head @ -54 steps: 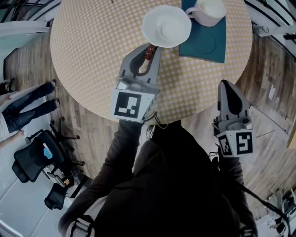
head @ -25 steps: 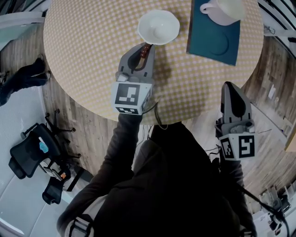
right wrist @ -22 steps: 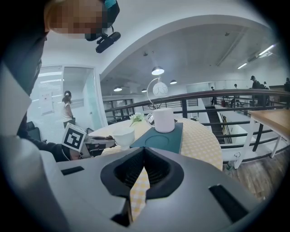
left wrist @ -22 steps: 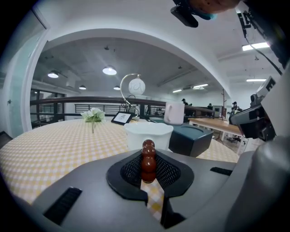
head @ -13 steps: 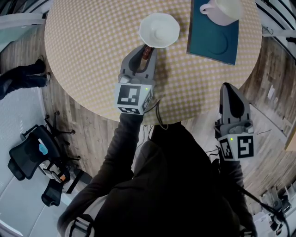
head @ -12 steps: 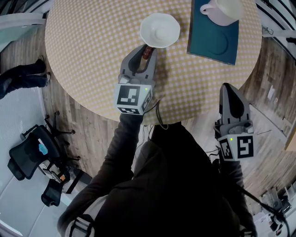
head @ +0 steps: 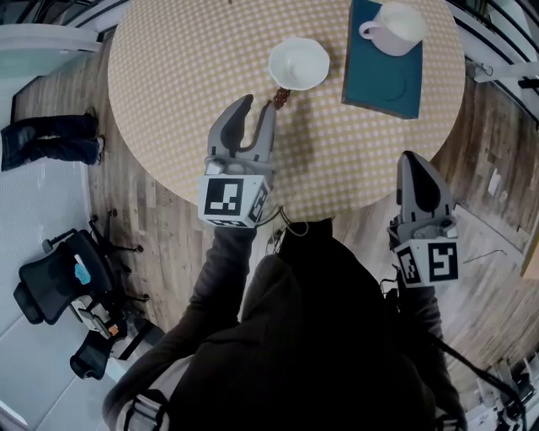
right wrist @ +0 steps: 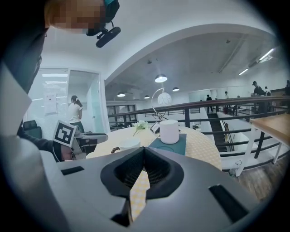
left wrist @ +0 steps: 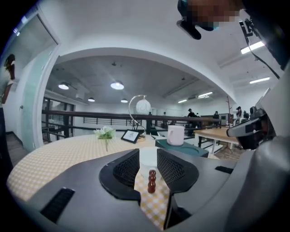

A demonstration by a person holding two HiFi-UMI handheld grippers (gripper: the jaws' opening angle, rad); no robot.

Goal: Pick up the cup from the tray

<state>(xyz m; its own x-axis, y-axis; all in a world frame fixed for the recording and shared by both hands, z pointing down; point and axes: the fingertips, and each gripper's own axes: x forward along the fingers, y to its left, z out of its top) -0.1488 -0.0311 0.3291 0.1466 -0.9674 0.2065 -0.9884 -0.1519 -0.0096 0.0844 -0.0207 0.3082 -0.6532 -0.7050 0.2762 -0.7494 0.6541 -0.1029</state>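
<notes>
Grey left gripper [head: 257,109]: fingers [left wrist: 124,170] partly apart, just been opening, holding nothing. Brown beaded handle [left wrist: 152,180] shows in the gap, just ahead, beside white bowl [head: 299,63]. Right gripper [head: 412,158]: fingers closed, empty. White cup [head: 394,23] upright on teal tray [head: 379,80], far across checked worktop [head: 185,67].

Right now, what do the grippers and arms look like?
The left gripper and right gripper are grey, with curved tapering fingers and a white cube of black square markers each. A dark cable trails the right arm. Both sleeves are dark. Left fingers have just been opening, nothing between them.
</notes>
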